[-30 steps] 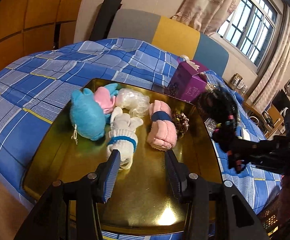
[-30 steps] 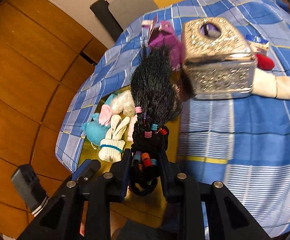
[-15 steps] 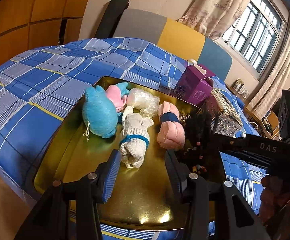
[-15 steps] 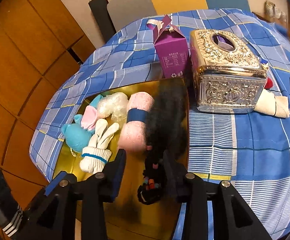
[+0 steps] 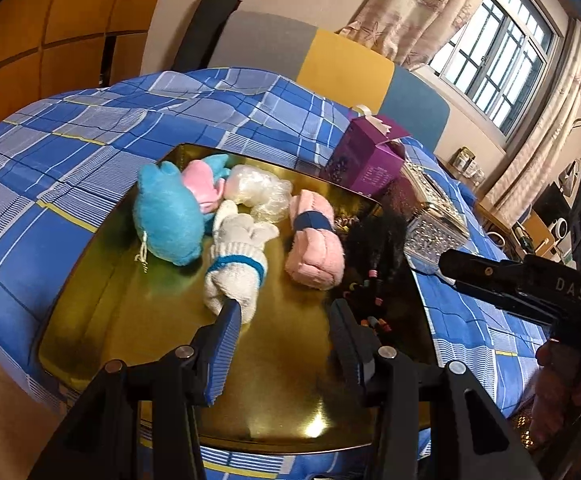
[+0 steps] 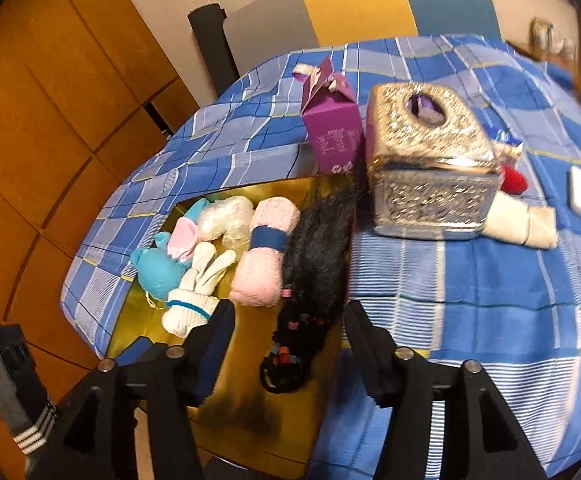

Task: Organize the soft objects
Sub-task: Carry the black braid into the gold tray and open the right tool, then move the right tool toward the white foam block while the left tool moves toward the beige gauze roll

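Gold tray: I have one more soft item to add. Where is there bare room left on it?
Free: the near half of the gold tray, in front of the white glove and beside the black wig. Crowded: the far half, where blue plush, glove, pink roll and wig lie side by side.

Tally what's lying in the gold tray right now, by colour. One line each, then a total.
Blue: 1, the plush toy
Pink: 2, the small pink piece and the rolled towel
White: 1, the glove
Clear or whitish: 1, the crinkled plastic bundle
Black: 1, the hair piece with coloured bands
Total: 6 in the tray
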`<action>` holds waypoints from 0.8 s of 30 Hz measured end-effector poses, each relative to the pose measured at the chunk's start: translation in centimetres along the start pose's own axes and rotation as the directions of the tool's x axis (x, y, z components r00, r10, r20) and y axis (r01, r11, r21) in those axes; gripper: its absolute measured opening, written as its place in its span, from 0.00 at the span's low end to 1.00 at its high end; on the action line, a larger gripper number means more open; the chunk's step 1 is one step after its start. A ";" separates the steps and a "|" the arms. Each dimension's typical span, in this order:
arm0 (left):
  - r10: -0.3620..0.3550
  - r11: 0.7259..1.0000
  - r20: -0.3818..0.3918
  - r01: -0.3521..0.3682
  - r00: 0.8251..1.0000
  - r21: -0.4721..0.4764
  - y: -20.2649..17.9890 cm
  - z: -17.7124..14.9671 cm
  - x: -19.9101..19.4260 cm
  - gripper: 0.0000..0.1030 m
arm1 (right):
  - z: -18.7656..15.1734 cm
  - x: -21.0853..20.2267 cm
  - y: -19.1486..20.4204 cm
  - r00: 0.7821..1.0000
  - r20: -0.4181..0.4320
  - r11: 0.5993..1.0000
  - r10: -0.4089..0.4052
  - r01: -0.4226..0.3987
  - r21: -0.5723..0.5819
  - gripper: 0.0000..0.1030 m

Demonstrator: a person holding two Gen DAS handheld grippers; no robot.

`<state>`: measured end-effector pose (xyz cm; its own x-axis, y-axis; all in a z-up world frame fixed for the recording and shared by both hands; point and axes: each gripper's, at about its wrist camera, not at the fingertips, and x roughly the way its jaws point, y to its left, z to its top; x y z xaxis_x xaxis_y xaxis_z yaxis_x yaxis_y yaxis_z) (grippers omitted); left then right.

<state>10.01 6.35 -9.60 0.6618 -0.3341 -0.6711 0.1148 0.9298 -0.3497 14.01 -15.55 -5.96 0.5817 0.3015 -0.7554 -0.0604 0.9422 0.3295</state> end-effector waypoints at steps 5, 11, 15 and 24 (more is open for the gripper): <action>-0.017 1.000 -0.020 0.017 1.000 0.023 -1.1 -0.3 0.2 0.45 | -0.6 -1.0 -2.0 1.000 -0.004 1.000 -0.025 0.025 -0.010 0.62; -0.044 0.996 -0.038 0.047 0.998 0.080 -3.4 -0.5 0.3 0.45 | -1.5 -1.7 -7.1 0.998 -0.032 0.995 -0.051 0.053 0.082 0.62; -0.058 0.991 -0.058 0.065 0.997 0.117 -5.1 -0.6 0.8 0.45 | -2.0 -2.4 -10.2 0.992 -0.034 0.987 -0.120 0.123 0.102 0.62; -0.119 0.965 -0.106 0.140 0.987 0.221 -9.9 -1.1 1.5 0.45 | -2.8 -3.4 -17.6 0.965 -0.076 0.950 -0.253 0.262 0.168 0.66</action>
<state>9.09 -3.51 -7.88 0.5612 -0.4572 -0.6899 0.3674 0.8846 -0.2873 10.83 -32.73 -10.71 0.5144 0.0638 -0.8551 0.2312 0.9500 0.2099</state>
